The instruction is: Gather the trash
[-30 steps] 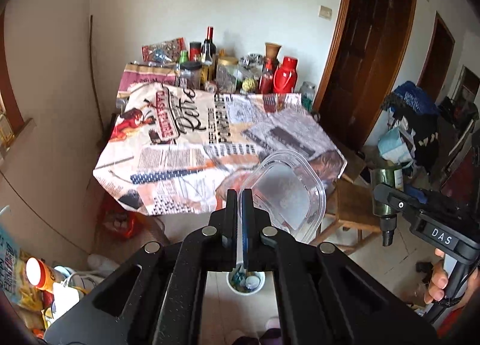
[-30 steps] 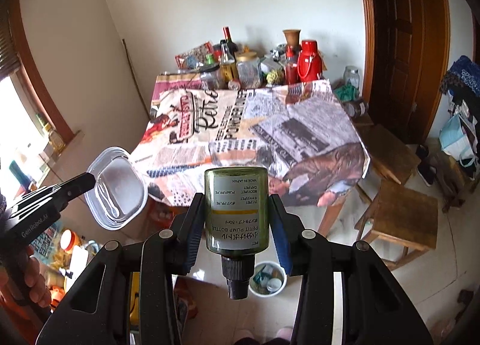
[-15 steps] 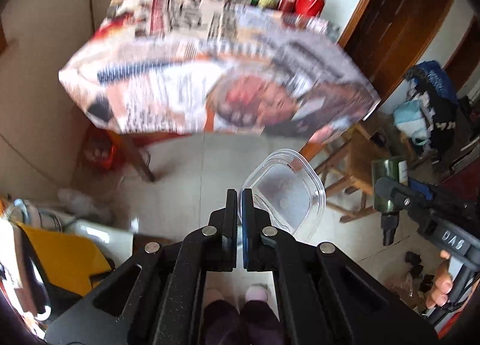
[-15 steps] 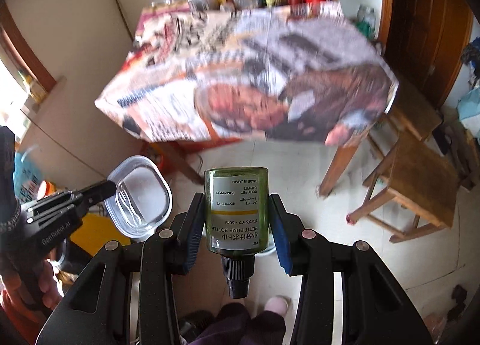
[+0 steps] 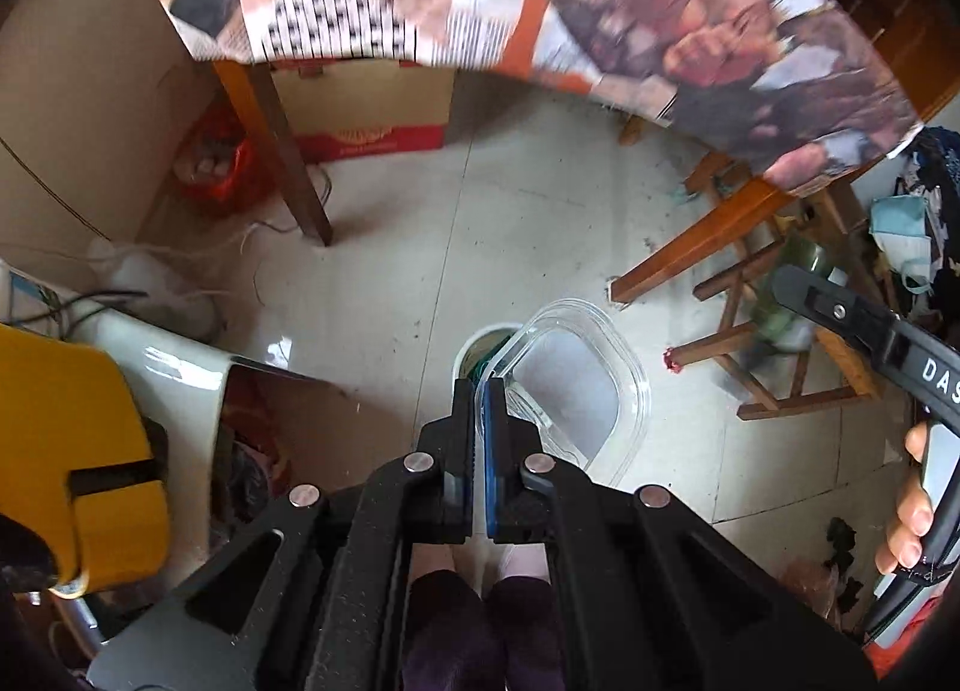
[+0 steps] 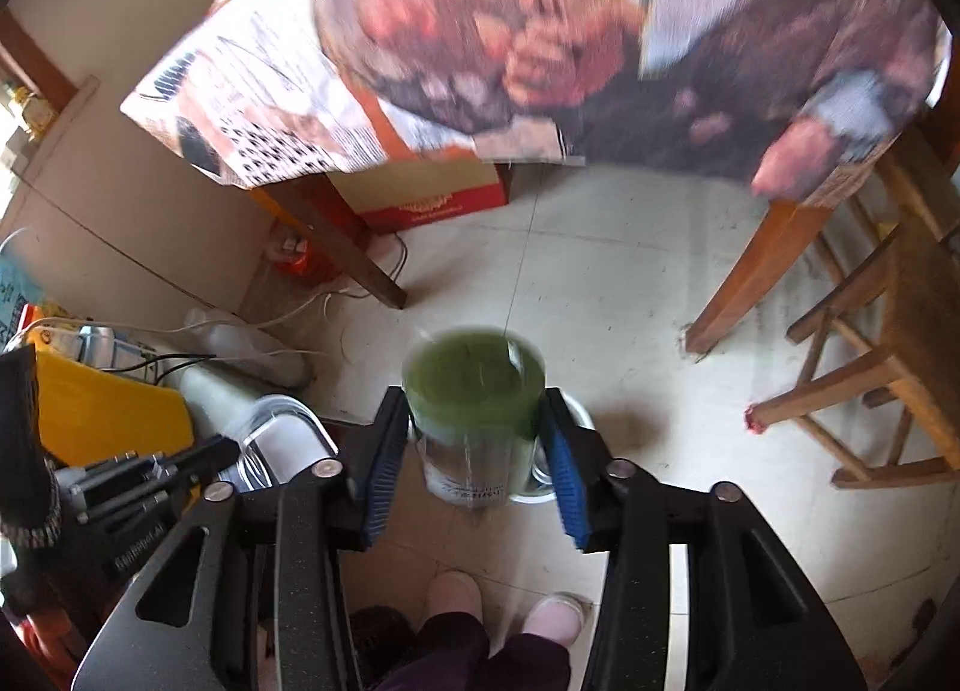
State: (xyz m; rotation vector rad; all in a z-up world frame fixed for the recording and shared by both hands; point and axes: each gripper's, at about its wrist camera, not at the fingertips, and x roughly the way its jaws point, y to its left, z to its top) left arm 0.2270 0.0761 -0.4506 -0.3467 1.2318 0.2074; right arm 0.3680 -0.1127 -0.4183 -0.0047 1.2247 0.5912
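Note:
In the right wrist view, a green pump bottle [image 6: 474, 391] sits blurred between the blue pads [image 6: 564, 469] of my right gripper [image 6: 474, 400]. The jaws are opening, and the bottle is slipping out of them, straight above a white round bin [image 6: 577, 410] on the floor. My left gripper [image 5: 478, 386] is shut on the rim of a clear plastic container [image 5: 576, 385]. It hangs over the same bin [image 5: 474, 340]. The right gripper [image 5: 840, 310] shows at the right edge of the left wrist view.
A table under a printed cloth [image 5: 600, 18] stands ahead on wooden legs [image 5: 288, 168]. A cardboard box [image 5: 366, 108] sits beneath it. A wooden stool [image 6: 888, 361] is at the right. Yellow clutter [image 5: 78, 451] and cables lie at the left. The person's slippered feet [image 6: 456, 601] stand below.
Both grippers sank from table height toward the floor and tipped downward. The right jaws widened and the bottle slid forward out of them. The left gripper kept its hold on the container.

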